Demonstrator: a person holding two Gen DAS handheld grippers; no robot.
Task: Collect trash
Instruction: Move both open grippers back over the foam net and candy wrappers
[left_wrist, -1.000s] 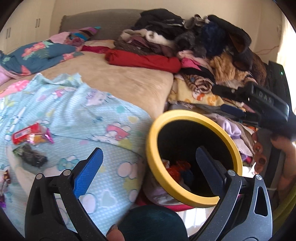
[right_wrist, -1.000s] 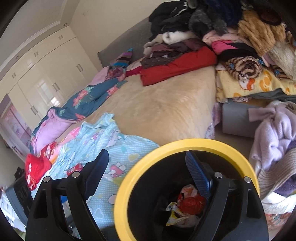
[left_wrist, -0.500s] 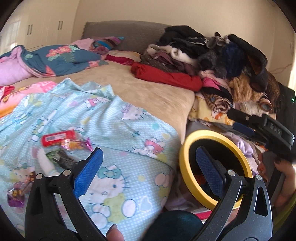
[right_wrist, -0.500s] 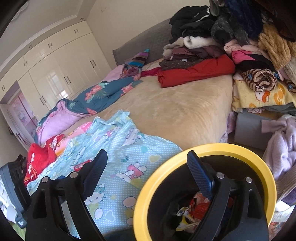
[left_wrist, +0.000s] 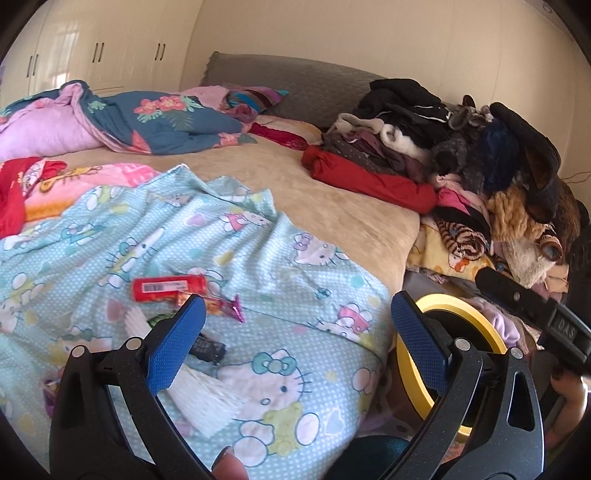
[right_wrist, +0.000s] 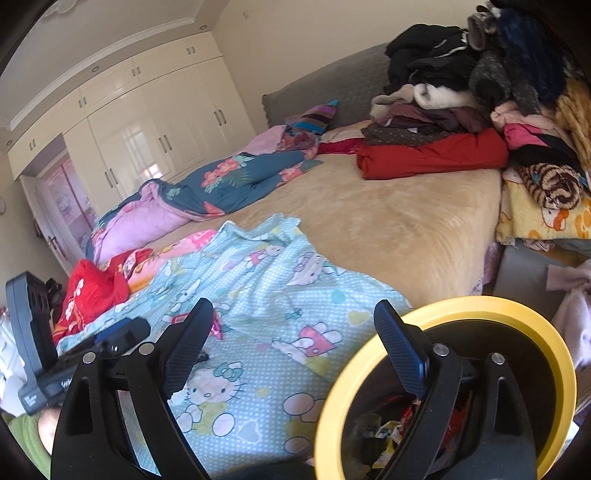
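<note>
The red wrapper (left_wrist: 169, 289) on the blanket (left_wrist: 258, 258) near the bed's edge looks light and crinkly; pinch its middle. Left gripper (left_wrist: 291, 328) and right gripper (right_wrist: 293, 330) both gape wide, empty.

1 bin (right_wrist: 554, 354), 1 red wrapper (left_wrist: 168, 288), 1 pink wrapper (left_wrist: 225, 306), 1 dark wrapper (left_wrist: 208, 347), 2 tongs: left (left_wrist: 295, 339), right (right_wrist: 291, 339).
</note>
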